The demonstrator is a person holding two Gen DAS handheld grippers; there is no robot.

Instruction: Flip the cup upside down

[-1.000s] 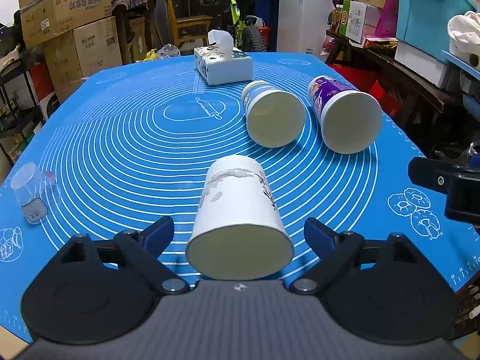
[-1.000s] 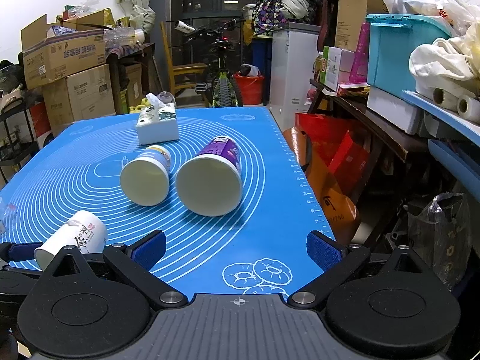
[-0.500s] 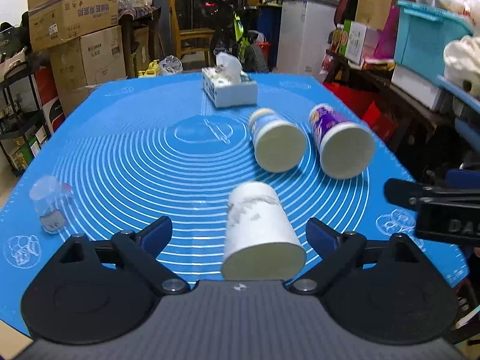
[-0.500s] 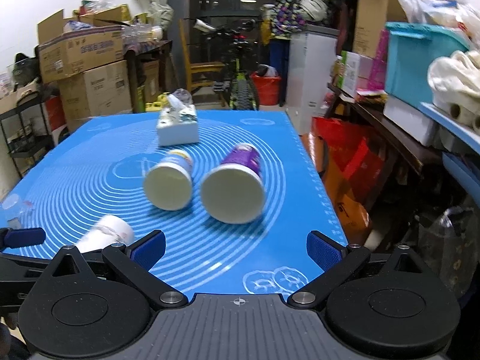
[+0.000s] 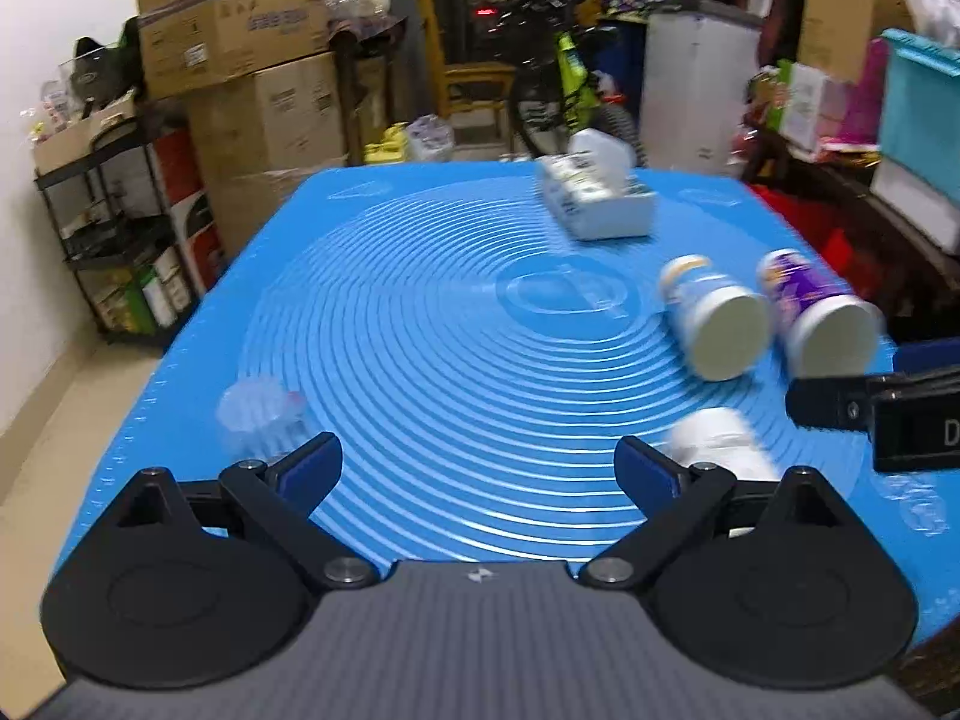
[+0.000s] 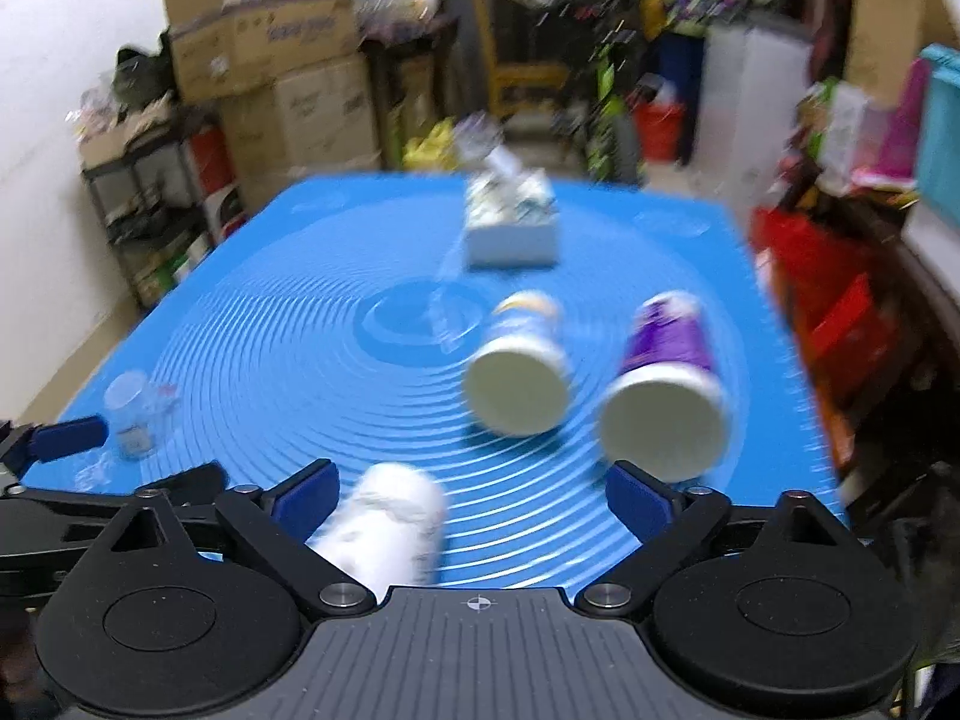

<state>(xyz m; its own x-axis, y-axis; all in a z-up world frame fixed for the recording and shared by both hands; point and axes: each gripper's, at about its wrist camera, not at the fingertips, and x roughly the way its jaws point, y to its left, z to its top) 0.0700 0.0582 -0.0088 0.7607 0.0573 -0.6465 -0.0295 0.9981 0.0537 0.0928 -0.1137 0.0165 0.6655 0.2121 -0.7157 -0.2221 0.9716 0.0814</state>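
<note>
The blue mat [image 6: 252, 324] filled the middle of both views, with a tissue box [image 6: 510, 228] at upper centre. Three cups lay on their sides. The white cup [image 6: 390, 516] sat at lower left of the right view, long axis running up-right. It looked light and thin-walled — easily crushed, best gripped across its mid-body. The left gripper [image 5: 477, 468] and right gripper [image 6: 474, 495] both stood wide open — empty.
</note>
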